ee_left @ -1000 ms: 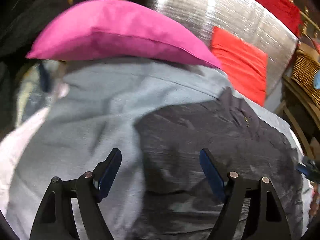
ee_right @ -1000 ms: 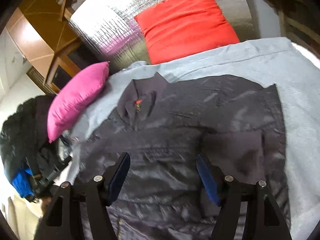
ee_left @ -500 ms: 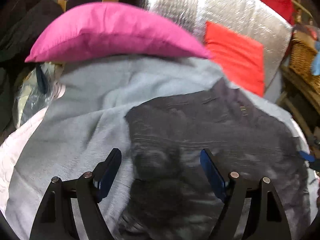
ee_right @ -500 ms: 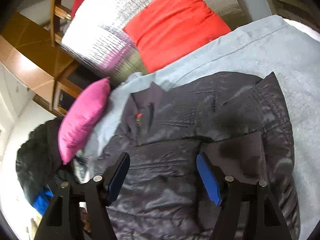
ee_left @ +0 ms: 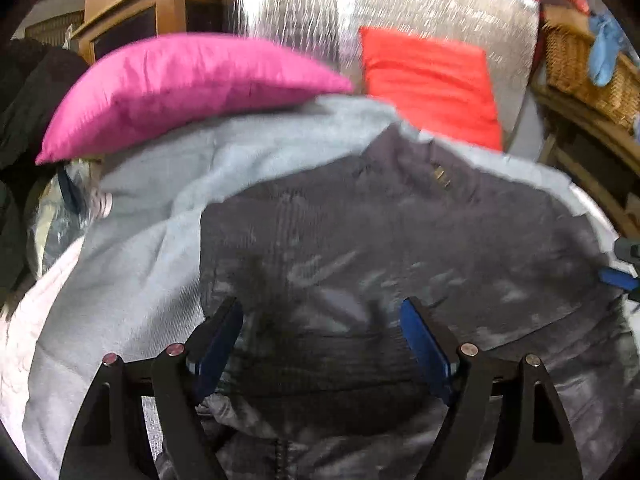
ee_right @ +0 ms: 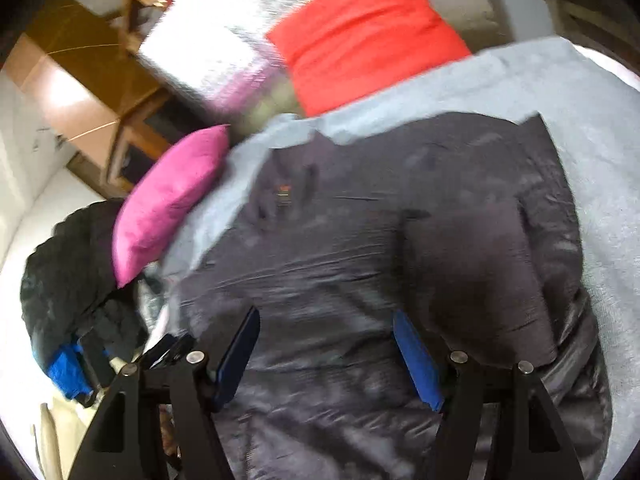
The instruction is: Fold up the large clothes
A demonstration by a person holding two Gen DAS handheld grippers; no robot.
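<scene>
The dark jacket (ee_right: 380, 240) lies flat on the grey blanket (ee_right: 592, 128), bare blanket along its right edge. Pink pillow (ee_left: 180, 84) crowds the left. Left tongs (ee_left: 322, 340) and right tongs (ee_right: 326, 344) both gape, empty, above the jacket.

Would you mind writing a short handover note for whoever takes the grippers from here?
Left gripper: open, empty, over the dark jacket.
Right gripper: open, empty, above the same jacket.
The jacket lies flat, collar toward the red cushion, on the grey blanket; the pink cushion sits at the blanket's edge.
Done: the sleeves look folded in over the body.
Left: fold the body and tidy.
</scene>
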